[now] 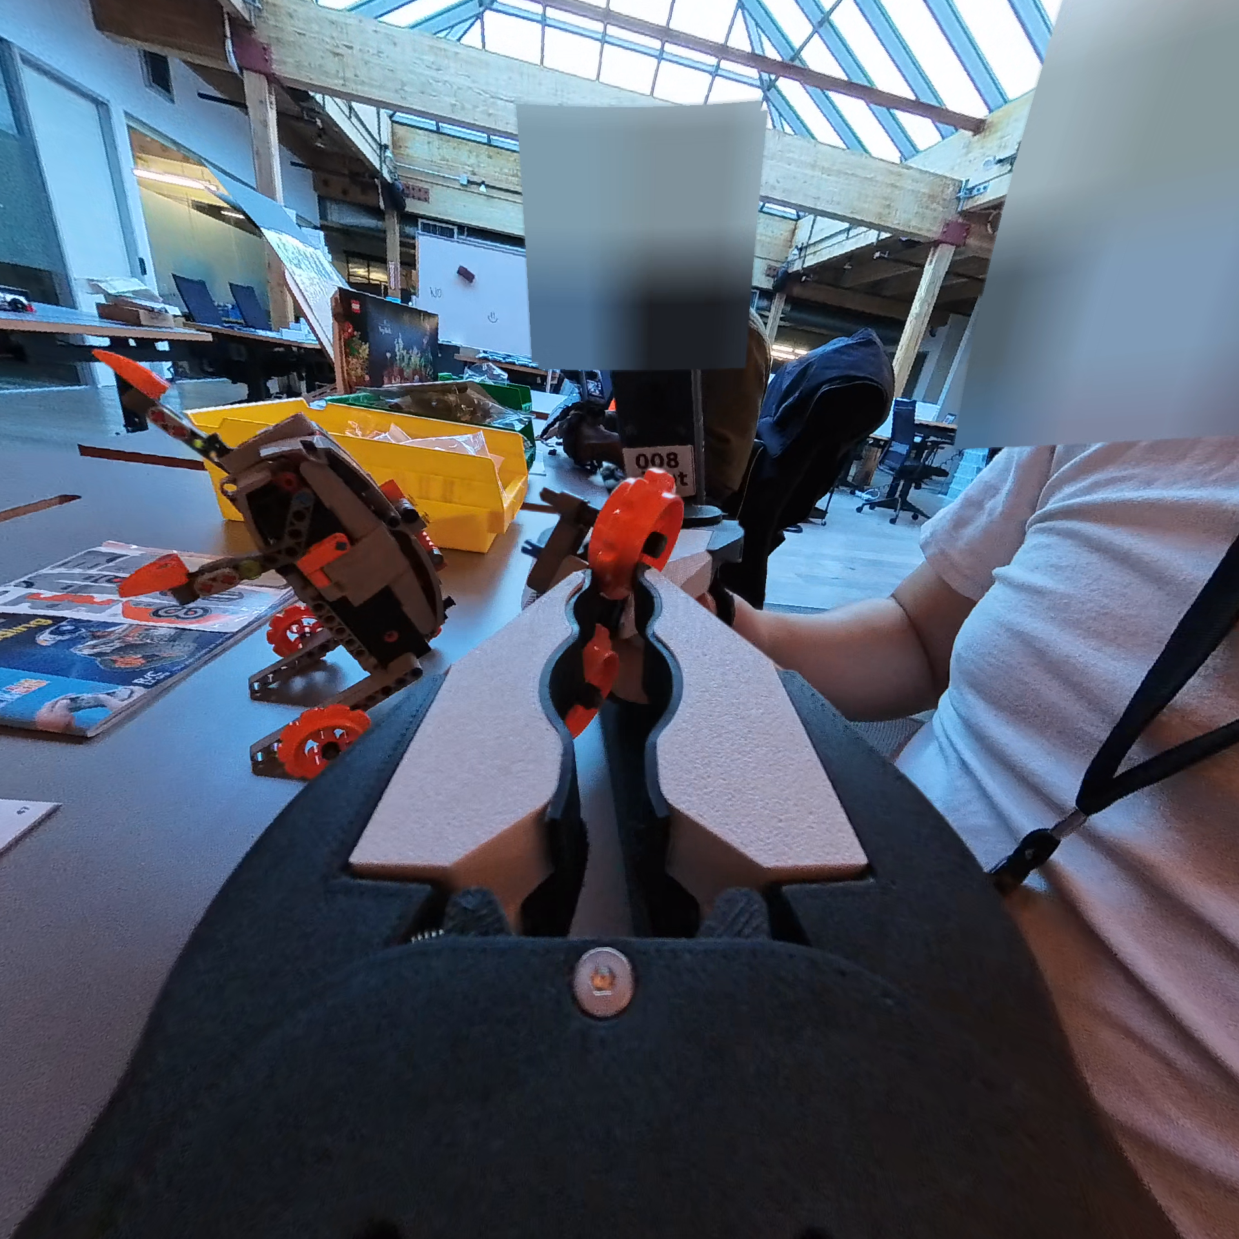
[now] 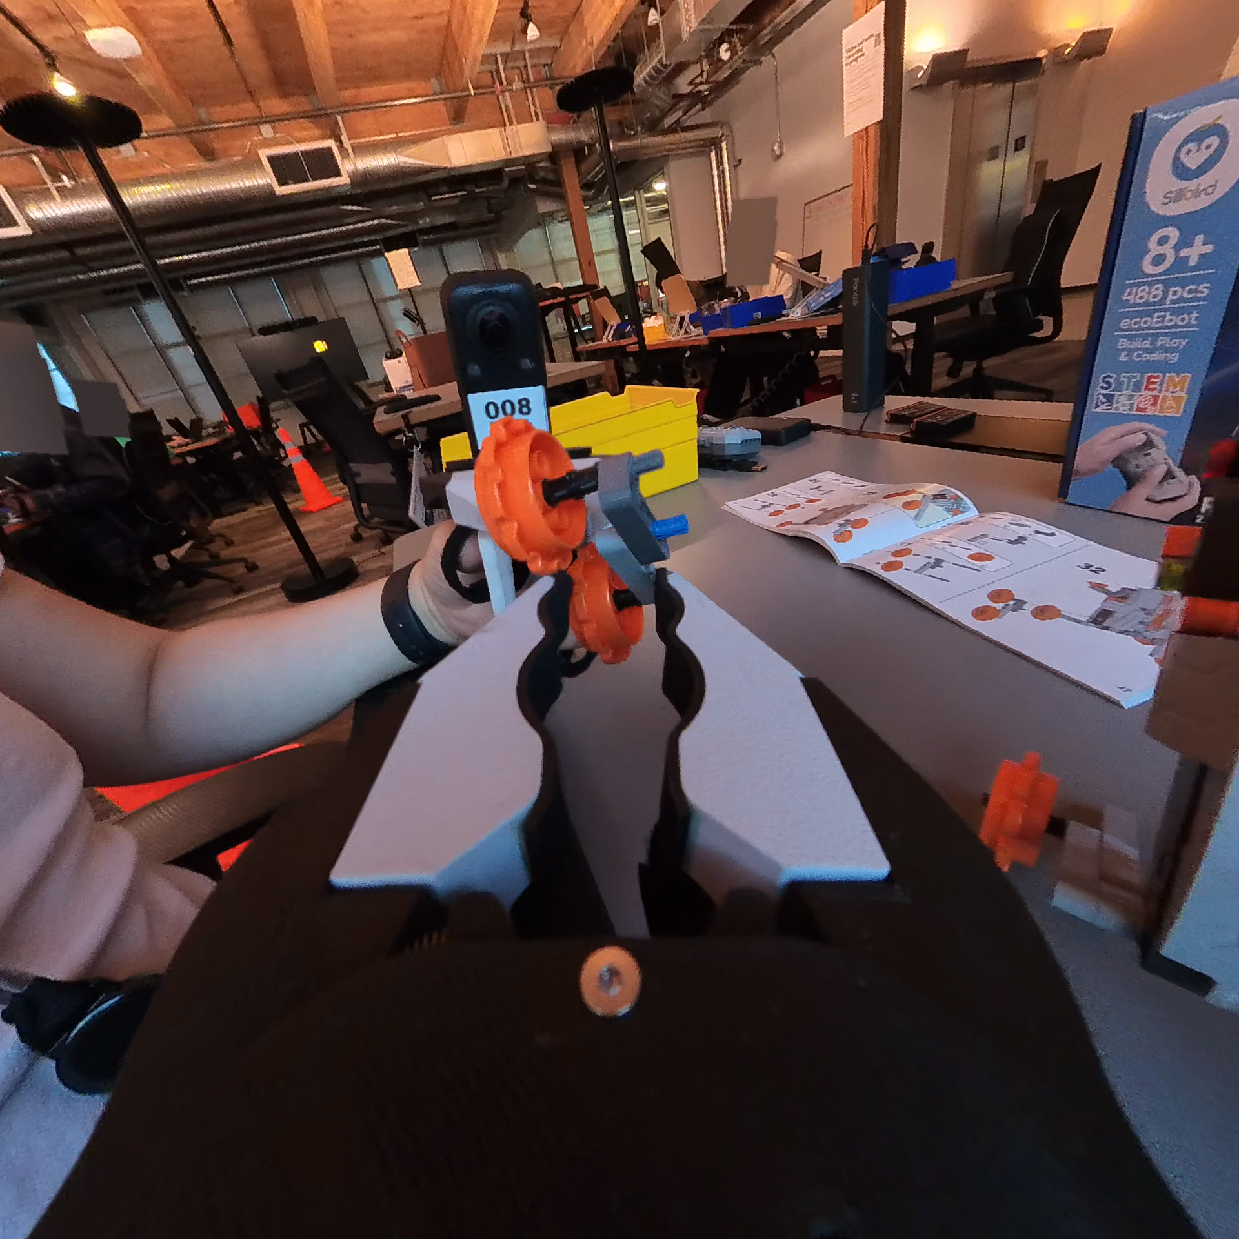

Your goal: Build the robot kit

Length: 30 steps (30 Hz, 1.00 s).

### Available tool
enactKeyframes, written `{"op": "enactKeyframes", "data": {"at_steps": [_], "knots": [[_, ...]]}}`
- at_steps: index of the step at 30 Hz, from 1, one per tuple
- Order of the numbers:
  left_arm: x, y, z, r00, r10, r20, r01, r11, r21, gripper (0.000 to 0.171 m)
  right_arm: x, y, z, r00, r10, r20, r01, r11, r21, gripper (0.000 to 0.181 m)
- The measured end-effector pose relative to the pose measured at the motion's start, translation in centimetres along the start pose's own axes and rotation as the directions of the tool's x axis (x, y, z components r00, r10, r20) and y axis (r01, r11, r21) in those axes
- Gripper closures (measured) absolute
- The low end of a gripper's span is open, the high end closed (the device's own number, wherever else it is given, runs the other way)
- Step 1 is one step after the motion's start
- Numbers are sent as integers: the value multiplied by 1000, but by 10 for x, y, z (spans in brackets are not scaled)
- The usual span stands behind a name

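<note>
A small brick assembly, a grey frame (image 2: 627, 519) with black axles and two orange wheels (image 2: 526, 496), is held up above the table's edge between both grippers. My left gripper (image 1: 620, 582) is shut on it: one orange wheel (image 1: 633, 529) stands just above its tips and a second (image 1: 593, 670) sits between its fingers. My right gripper (image 2: 607, 586) faces it from the other side, shut on the frame's lower part by the smaller wheel (image 2: 607, 617). The left gripper's white fingers (image 2: 486, 536) show behind the large wheel.
A brown, black and orange brick robot (image 1: 335, 556) stands on the grey table (image 1: 134, 838) beside a booklet (image 1: 100, 643) and a yellow bin (image 1: 416, 462). In the right wrist view: an open booklet (image 2: 952, 556), a blue box (image 2: 1160, 302), a labelled camera post (image 2: 496, 348), an orange wheel (image 2: 1019, 811). My left and right fingertips are right by each other.
</note>
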State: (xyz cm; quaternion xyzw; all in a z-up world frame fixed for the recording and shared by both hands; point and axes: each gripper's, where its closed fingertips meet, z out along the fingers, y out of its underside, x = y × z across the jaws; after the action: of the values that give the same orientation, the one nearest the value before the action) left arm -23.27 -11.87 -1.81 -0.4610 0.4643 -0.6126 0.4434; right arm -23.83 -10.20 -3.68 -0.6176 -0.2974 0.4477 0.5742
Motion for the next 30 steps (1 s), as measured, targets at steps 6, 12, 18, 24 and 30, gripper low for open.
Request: {"op": "enactKeyframes", "data": {"at_steps": [6,12,18,24,30], "knots": [[-3,-9,-3,1000,8,23,-9,999,48,163,7,-15,-7,998,37,-45,-32,993,111,173],[-4,-10,-5,1000,9,30,-11,999,44,163,6,-17,-12,996,-51,-78,59,993,107,174],[-12,-2,-8,995,35,89,-34,999,-9,163,12,-16,-19,972,-184,-147,192,981,38,175],[-14,7,-5,996,-50,80,53,998,-39,161,15,-7,-25,935,-308,-178,301,951,-65,175],[-23,6,-6,985,-146,93,147,989,-8,146,21,-2,-32,927,-318,-201,303,947,-104,175]]}}
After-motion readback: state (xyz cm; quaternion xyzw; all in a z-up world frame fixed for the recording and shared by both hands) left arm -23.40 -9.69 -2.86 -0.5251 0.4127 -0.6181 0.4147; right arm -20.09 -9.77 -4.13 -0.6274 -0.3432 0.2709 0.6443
